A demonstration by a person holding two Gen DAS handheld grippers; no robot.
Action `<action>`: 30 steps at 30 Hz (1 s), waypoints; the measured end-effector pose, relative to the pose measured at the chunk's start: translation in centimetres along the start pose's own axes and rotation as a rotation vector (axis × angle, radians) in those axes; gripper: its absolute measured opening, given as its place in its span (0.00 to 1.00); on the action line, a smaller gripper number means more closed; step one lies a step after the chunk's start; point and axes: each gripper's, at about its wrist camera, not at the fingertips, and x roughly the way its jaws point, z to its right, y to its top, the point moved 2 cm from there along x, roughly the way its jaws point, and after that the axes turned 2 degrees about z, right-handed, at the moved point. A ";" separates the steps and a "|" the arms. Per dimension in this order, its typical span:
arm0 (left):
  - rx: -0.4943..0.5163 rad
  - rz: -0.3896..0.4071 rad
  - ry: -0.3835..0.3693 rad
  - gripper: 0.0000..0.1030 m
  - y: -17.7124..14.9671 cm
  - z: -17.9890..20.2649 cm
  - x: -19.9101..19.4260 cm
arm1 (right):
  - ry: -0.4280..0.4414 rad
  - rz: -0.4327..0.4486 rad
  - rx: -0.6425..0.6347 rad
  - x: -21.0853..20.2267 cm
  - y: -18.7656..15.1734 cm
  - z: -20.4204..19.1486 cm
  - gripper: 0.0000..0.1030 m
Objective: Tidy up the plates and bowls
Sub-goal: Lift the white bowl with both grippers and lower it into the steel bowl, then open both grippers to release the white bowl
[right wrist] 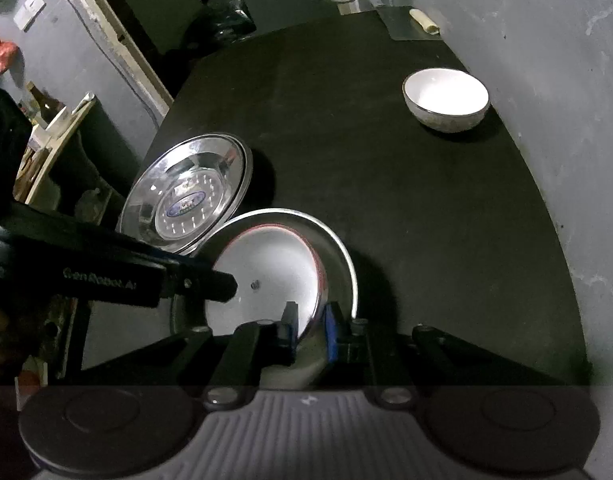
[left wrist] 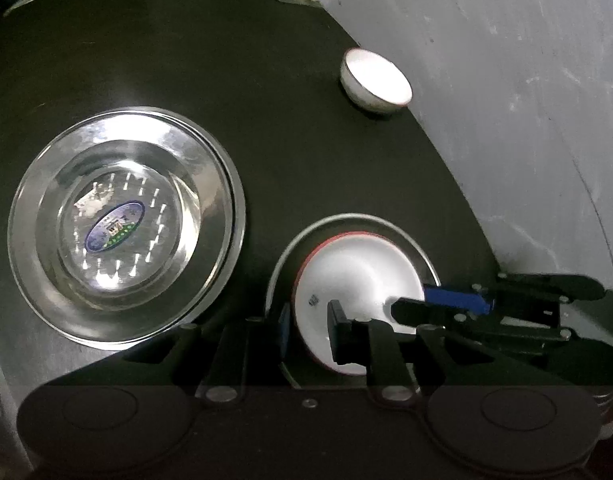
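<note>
Entry — we are clamping the left tool (left wrist: 312, 326) and right tool (right wrist: 310, 326) on the bowl (right wrist: 266, 276) rim, steadying it inside the steel plate (right wrist: 348, 264).

bowl (left wrist: 354, 280) in steel bowl (left wrist: 386, 226), plates (left wrist: 126, 224) left, second bowl (left wrist: 376, 80) behind

Black tongs (right wrist: 310, 326) with blue pads (silver screws, faint lettering).

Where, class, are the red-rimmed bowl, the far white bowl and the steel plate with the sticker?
Red-rimmed bowl (right wrist: 266, 276): right wrist view, on its white inside.
Far white bowl (right wrist: 446, 94): right wrist view, on its inside.
Steel plate (left wrist: 118, 220): left wrist view, on the sticker at its centre.
</note>
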 end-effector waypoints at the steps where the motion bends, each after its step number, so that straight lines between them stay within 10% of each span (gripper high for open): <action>1: -0.012 0.011 0.000 0.20 -0.1 -0.1 -0.2 | 0.002 0.001 -0.003 0.0 0.0 0.0 0.16; 10: -0.005 0.117 0.000 0.51 -1.3 0.8 -3.7 | 0.038 0.056 0.022 -0.7 -0.5 0.0 0.35; 21: 0.063 0.379 -0.084 0.97 -1.6 0.5 -9.9 | -0.065 0.214 0.054 -5.1 -1.4 -2.0 0.93; 30: 0.116 0.563 -0.079 0.99 -5.6 -1.2 -15.4 | -0.241 0.338 0.042 -9.5 -2.8 -7.3 1.00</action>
